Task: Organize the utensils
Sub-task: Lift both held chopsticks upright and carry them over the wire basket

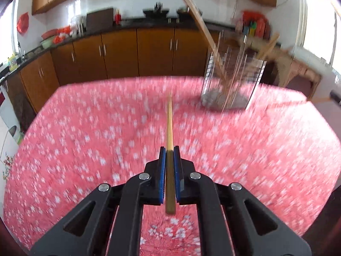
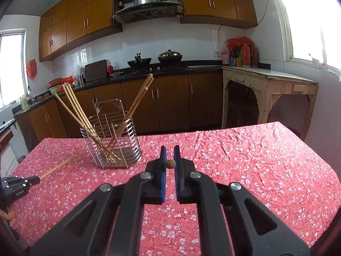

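My left gripper (image 1: 169, 149) is shut on a wooden chopstick (image 1: 169, 123) that points forward over the pink flowered tablecloth (image 1: 85, 138). The wire utensil holder (image 1: 230, 81), blurred, stands ahead to the right with several chopsticks (image 1: 204, 27) leaning in it. In the right wrist view my right gripper (image 2: 169, 149) is shut on another chopstick (image 2: 170, 163), seen end-on as a round tip between the blue pads. The holder (image 2: 113, 140) sits ahead to the left, its chopsticks (image 2: 78, 108) fanned out. The left gripper (image 2: 32, 180) with its chopstick (image 2: 57, 167) shows at the left edge.
A person's hand (image 2: 10, 219) grips the left tool's handle. Beyond the table's far edge (image 2: 191, 131) run wooden kitchen cabinets (image 2: 170, 102) and a counter with woks (image 2: 169, 56). A cream side table (image 2: 270, 83) stands at the right under the window.
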